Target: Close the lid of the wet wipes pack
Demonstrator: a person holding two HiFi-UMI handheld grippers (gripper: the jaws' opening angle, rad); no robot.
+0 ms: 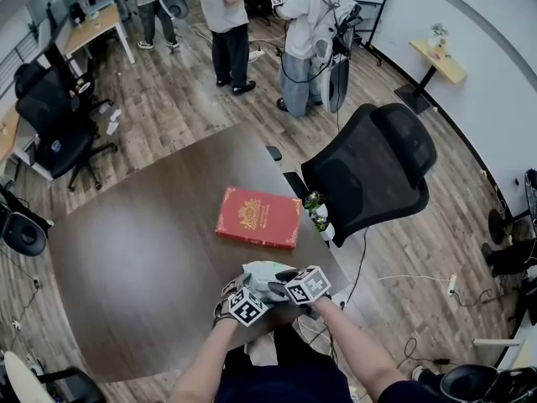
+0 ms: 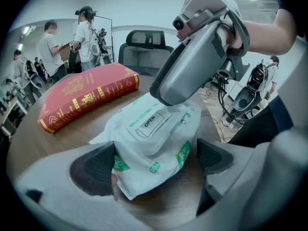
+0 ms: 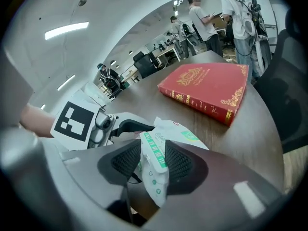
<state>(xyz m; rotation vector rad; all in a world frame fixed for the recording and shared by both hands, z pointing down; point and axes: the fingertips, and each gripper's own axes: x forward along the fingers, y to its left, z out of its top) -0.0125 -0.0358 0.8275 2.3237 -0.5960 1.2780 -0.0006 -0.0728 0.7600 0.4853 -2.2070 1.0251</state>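
The white and green wet wipes pack [image 1: 262,272] lies at the near edge of the brown table [image 1: 143,250]. In the left gripper view the pack [image 2: 154,138] fills the gap between my left gripper's [image 2: 155,160] pads, and its "OPEN" lid label [image 2: 150,121] lies flat on top. My right gripper [image 2: 166,99] comes down on the pack's far end just beyond that label. In the right gripper view the right gripper [image 3: 153,163] is nearly shut, pinching a white, green-printed edge of the pack [image 3: 155,165].
A red book [image 1: 258,217] with gold trim lies on the table just beyond the pack. A black office chair [image 1: 373,175] stands at the table's right edge. Several people [image 1: 226,23] stand on the wooden floor at the far end.
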